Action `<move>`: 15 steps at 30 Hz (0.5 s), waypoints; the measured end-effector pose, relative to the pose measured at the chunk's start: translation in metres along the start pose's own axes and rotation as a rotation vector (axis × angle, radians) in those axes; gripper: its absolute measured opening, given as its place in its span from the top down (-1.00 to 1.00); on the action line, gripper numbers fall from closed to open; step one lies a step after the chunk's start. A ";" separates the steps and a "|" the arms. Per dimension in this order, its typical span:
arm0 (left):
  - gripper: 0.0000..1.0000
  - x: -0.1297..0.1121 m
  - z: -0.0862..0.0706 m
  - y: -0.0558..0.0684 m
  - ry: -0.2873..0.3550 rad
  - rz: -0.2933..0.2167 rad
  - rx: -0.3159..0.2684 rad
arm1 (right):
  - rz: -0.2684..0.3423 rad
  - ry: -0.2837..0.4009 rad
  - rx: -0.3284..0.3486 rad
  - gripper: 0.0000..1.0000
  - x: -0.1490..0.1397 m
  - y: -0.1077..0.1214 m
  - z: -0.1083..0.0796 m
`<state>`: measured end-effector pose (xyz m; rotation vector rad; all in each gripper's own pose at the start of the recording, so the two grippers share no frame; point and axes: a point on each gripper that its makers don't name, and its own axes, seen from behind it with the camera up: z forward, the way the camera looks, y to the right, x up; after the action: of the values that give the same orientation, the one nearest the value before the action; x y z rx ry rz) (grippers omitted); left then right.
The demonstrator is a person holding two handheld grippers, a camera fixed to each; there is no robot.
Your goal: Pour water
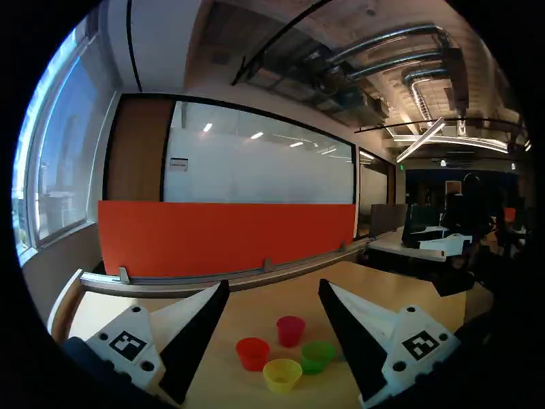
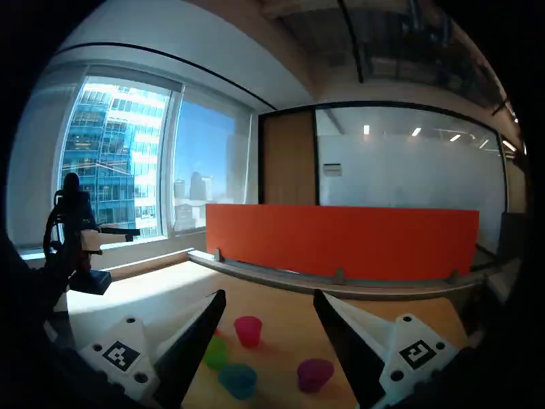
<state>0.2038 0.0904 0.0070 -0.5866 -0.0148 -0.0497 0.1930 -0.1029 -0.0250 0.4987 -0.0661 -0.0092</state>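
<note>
In the left gripper view, my left gripper [image 1: 272,283] is open above a wooden table [image 1: 409,307], with nothing between its fingers. Below it stand a pink-red cup [image 1: 291,330], an orange-red cup [image 1: 253,353], a green cup [image 1: 317,356] and a yellow cup [image 1: 282,375], close together. In the right gripper view, my right gripper [image 2: 269,293] is also open and empty. Under it are a pink cup [image 2: 248,330], a green cup [image 2: 215,352] partly hidden by the left finger, a blue cup [image 2: 238,380] and a purple cup [image 2: 315,374]. I cannot tell whether any cup holds water.
An orange partition [image 1: 225,238] with a grey rail runs along the table's far edge. In the right gripper view, a black device on a stand [image 2: 75,238] sits on the table's left side by the window [image 2: 122,163]. Office desks and a seated person [image 1: 470,204] are far right.
</note>
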 end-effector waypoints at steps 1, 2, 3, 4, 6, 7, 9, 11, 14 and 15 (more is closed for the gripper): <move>-0.95 -0.001 0.000 0.001 -0.003 -0.001 -0.005 | 0.000 -0.003 0.005 -0.98 0.000 -0.001 0.001; -0.95 -0.002 0.000 0.001 -0.006 -0.001 -0.010 | 0.000 -0.005 0.010 -0.99 0.000 -0.002 0.001; -0.95 -0.003 0.001 0.002 -0.011 -0.001 -0.016 | -0.002 -0.010 0.016 -0.99 -0.001 -0.003 0.002; -0.95 -0.005 0.001 0.003 -0.016 0.000 -0.022 | -0.003 -0.015 0.021 -0.99 -0.002 -0.004 0.002; -0.95 -0.009 0.002 0.006 -0.026 0.002 -0.033 | -0.008 -0.026 0.034 -0.99 -0.006 -0.007 0.003; -0.95 -0.011 0.003 0.006 -0.030 0.003 -0.037 | -0.011 -0.032 0.040 -0.98 -0.008 -0.009 0.004; -0.95 -0.017 0.004 0.008 -0.042 0.007 -0.046 | -0.018 -0.048 0.054 -0.99 -0.014 -0.013 0.004; -0.95 -0.022 0.005 0.009 -0.055 0.011 -0.051 | -0.028 -0.066 0.065 -0.99 -0.021 -0.016 0.005; -0.95 -0.033 0.006 0.011 -0.081 0.019 -0.063 | -0.043 -0.095 0.075 -0.99 -0.033 -0.018 0.006; -0.95 -0.038 0.007 0.012 -0.091 0.022 -0.069 | -0.049 -0.106 0.079 -0.99 -0.038 -0.019 0.006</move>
<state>0.1669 0.1058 0.0048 -0.6577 -0.0955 -0.0019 0.1546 -0.1214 -0.0308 0.5785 -0.1587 -0.0808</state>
